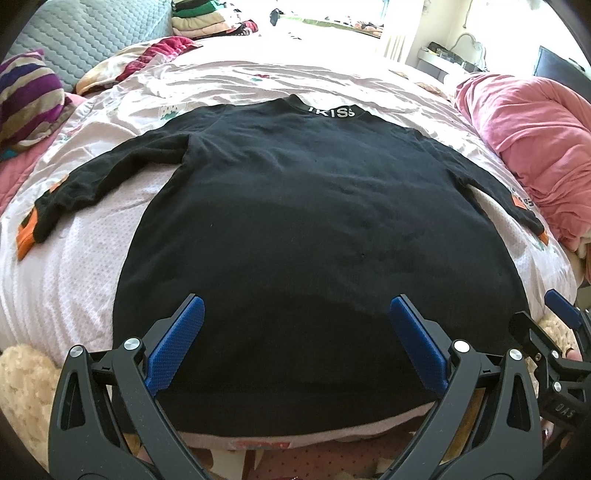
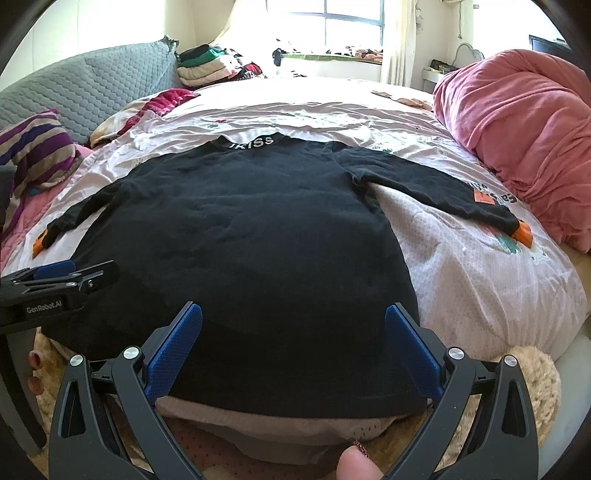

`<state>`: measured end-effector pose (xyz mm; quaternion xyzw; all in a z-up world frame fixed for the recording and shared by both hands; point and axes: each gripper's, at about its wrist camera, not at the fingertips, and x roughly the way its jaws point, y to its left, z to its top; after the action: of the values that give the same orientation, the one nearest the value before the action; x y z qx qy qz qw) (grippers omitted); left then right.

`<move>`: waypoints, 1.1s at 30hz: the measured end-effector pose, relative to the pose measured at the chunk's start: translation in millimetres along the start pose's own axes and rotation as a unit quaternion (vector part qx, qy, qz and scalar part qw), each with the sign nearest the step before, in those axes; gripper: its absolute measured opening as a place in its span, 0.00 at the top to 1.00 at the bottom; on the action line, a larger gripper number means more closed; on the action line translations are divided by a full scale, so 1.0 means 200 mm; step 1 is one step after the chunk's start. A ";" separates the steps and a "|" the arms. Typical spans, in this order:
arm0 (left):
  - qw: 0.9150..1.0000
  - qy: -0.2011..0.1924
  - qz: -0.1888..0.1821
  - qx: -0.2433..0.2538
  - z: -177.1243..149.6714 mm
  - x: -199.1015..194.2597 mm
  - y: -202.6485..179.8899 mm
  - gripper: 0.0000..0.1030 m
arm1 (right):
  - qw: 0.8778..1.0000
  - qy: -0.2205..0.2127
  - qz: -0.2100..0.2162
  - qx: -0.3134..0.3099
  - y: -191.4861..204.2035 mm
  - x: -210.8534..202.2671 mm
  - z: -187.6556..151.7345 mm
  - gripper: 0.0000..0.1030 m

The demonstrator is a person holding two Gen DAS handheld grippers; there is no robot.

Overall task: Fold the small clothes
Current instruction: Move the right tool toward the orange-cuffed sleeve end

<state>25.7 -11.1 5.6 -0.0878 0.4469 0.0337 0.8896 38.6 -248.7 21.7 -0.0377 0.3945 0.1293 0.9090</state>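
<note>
Bed with pale pink printed sheet (image 2: 461,280). Pink duvet (image 2: 524,122) bunched at right edge. Striped purple pillow (image 2: 35,151) left, against grey quilted headboard (image 2: 92,85). Folded clothes stack (image 2: 210,66) near window (image 2: 351,22).

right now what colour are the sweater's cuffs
Orange cuffs on the black sweater, clearest in the right wrist view.

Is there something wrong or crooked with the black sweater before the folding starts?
Nothing stands out. The black sweater lies flat on the bed sheet, both sleeves spread out, collar away from the open left tongs and right tongs.
</note>
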 end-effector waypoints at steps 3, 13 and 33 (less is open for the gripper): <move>1.000 -0.001 0.001 0.001 0.03 0.02 -0.01 0.08 | 1.000 -0.003 -0.002 0.000 -0.01 0.02 0.05 0.04; 1.000 -0.007 0.002 -0.011 0.16 0.07 -0.02 0.08 | 1.000 -0.005 0.004 0.019 -0.07 0.10 0.19 0.04; 1.000 -0.014 0.012 -0.009 0.44 0.17 -0.09 0.08 | 0.998 -0.029 0.033 0.044 -0.15 0.22 0.50 0.04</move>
<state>117.6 -12.0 32.8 -0.0900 0.4347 0.0493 0.8947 146.4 -252.1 58.3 0.0188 0.3744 0.1429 0.9160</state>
